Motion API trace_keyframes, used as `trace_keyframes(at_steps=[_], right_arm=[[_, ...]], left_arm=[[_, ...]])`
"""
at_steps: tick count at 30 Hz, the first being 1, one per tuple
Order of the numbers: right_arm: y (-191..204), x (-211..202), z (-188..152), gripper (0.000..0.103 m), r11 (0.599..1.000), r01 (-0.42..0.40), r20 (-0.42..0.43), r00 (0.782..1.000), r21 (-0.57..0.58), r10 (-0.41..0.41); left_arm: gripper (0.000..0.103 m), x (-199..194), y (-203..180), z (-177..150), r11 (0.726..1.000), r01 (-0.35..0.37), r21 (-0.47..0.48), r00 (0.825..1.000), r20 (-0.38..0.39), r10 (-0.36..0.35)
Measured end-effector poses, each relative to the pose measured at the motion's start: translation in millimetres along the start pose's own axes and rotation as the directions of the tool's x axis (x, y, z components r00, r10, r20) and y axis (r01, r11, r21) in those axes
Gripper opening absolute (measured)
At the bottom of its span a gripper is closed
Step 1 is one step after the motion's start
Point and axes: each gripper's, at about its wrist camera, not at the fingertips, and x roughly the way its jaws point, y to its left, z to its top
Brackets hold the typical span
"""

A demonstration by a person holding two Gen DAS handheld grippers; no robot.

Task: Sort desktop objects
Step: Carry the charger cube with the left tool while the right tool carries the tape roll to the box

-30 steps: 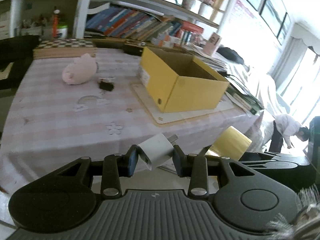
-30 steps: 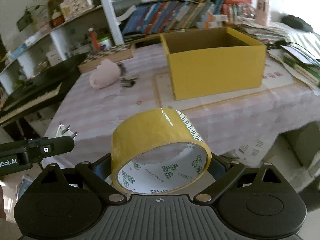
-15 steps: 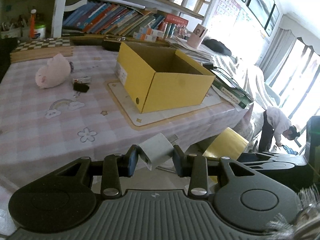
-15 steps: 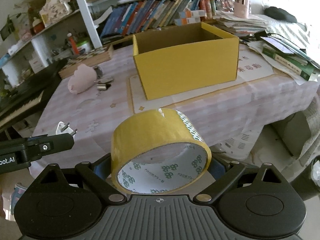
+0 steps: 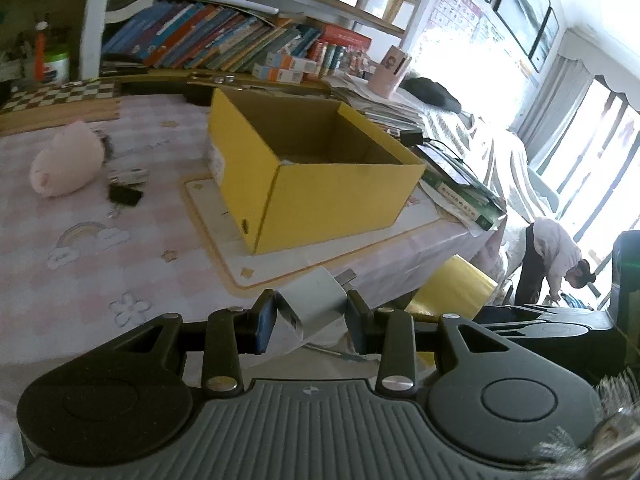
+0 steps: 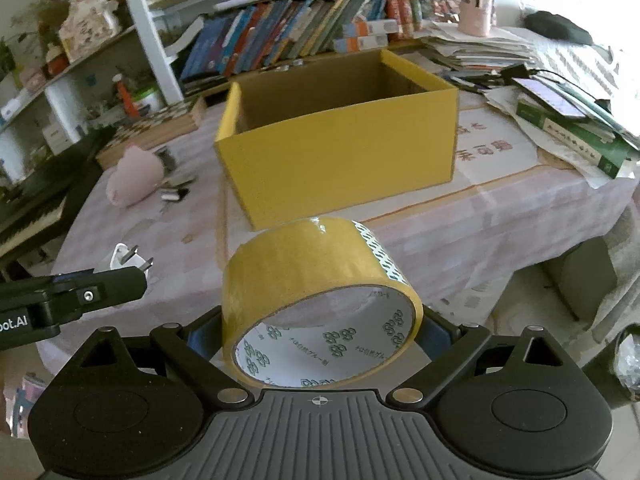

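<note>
Left wrist view: left gripper (image 5: 311, 320) clamped on a white plug adapter (image 5: 314, 300), smooth boxy plastic, metal prongs poking out at 1 o'clock. Right gripper (image 6: 322, 332) grips a roll of yellow tape (image 6: 308, 276), glossy band, white printed core, its lower rim cut off by the gripper body. Open yellow cardboard box (image 5: 320, 184) sits at 12 o'clock on a pink checked tablecloth (image 5: 80, 260); box floor mostly hidden by its walls. Soft pink plush (image 5: 64, 160) at 10 o'clock, small dark clips (image 5: 124, 194) just beside it, too blurry to identify.

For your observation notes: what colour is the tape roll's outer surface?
Yellow; the tape roll shows best in the right wrist view.
</note>
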Motion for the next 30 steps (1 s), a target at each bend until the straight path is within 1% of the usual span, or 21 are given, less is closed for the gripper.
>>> trace_keyframes(at_steps=[5, 9, 15, 17, 21, 27, 30], right_arm=[[-23, 5, 12, 0.097, 1.0, 0.018, 0.002, 1.0, 0.024, -0.018], [-38, 8, 23, 0.097, 0.999, 0.023, 0.016, 1.0, 0.028, -0.023], [-52, 13, 45, 0.097, 1.0, -0.008, 0.059, 0.998, -0.018, 0.009], [-56, 16, 54, 0.097, 0.999, -0.022, 0.076, 0.997, -0.041, 0.025], [-63, 19, 79, 0.097, 0.996, -0.049, 0.137, 0.989, -0.071, 0.059], [-70, 23, 125, 0.097, 0.986, -0.095, 0.228, 0.966, -0.133, 0.124], [-72, 30, 147, 0.097, 0.977, -0.12, 0.259, 0.952, -0.175, 0.163]], left_arm=[[0.034, 23, -19, 13, 0.999, 0.032, 0.036, 0.999, -0.009, -0.031], [0.034, 37, -31, 23, 0.997, 0.04, 0.065, 0.999, -0.006, -0.039], [0.034, 53, -47, 47, 0.995, 0.018, 0.098, 0.999, 0.047, -0.023], [0.034, 57, -51, 56, 0.995, 0.003, 0.104, 0.997, 0.075, -0.011], [0.034, 66, -54, 78, 0.994, -0.037, 0.107, 0.993, 0.119, 0.024], [0.034, 78, -53, 109, 0.985, -0.125, 0.118, 0.978, 0.182, 0.102], [0.034, 91, -50, 119, 0.976, -0.17, 0.133, 0.972, 0.183, 0.144]])
